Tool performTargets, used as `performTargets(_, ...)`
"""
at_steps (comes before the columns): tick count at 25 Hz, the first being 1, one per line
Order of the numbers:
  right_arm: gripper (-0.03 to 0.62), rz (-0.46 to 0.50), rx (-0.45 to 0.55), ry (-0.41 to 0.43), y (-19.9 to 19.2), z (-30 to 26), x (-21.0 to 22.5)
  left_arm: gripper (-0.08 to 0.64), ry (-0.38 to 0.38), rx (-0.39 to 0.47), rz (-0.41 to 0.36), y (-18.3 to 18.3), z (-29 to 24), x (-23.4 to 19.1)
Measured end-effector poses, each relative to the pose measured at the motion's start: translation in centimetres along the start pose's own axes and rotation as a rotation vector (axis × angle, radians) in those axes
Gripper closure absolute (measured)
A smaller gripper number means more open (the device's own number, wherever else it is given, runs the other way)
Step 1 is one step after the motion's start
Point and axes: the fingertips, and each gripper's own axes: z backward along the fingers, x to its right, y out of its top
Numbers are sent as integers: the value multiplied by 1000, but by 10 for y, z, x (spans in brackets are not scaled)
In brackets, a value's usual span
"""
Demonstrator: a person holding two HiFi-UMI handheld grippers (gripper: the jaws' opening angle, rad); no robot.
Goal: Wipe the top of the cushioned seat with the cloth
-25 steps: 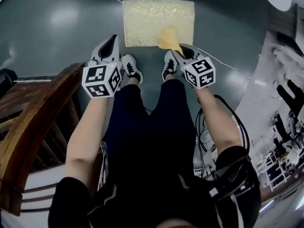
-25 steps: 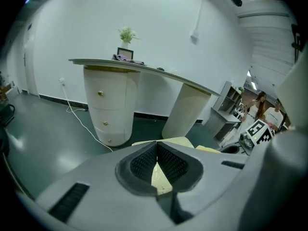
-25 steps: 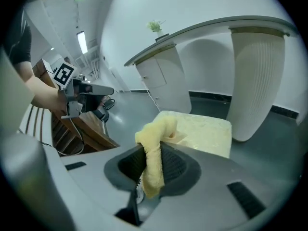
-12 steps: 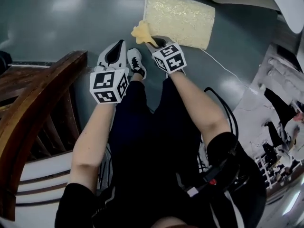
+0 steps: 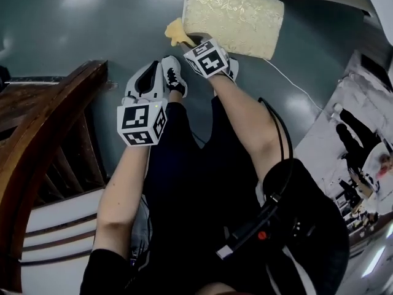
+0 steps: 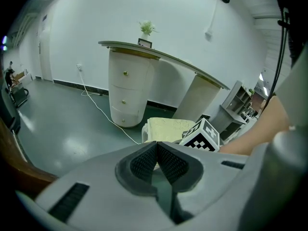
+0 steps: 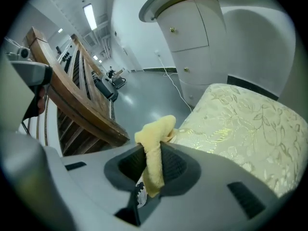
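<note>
- The cushioned seat (image 5: 236,17) lies on the floor ahead of the person; the head view cuts off its far edge.
- The right gripper (image 7: 153,154) is clamped on the cloth (image 7: 155,129), holding it just beside the seat's near corner, probably to start a stroke. Whether cloth and seat touch cannot be confirmed.
- The left gripper (image 6: 157,147) has its jaws together on nothing and hangs clear of the seat.

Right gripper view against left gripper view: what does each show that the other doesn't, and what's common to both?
Only the right gripper view shows the yellow cloth, clamped between the jaws of the right tool. Only the left gripper view shows the left tool shut on nothing, the right tool's marker cube, and a small plant on the curved counter. Both show the cushioned seat, the white drawer cabinet and the grey floor.
</note>
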Motion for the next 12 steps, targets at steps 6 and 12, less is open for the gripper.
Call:
performTargets(6,522,17,1,4,-12,18,15,555,2,-9,-7,0,-14,19)
performTargets(12,522,-39,25,-19,-40,49,50,555,-31,-15,-38,5,-32,60)
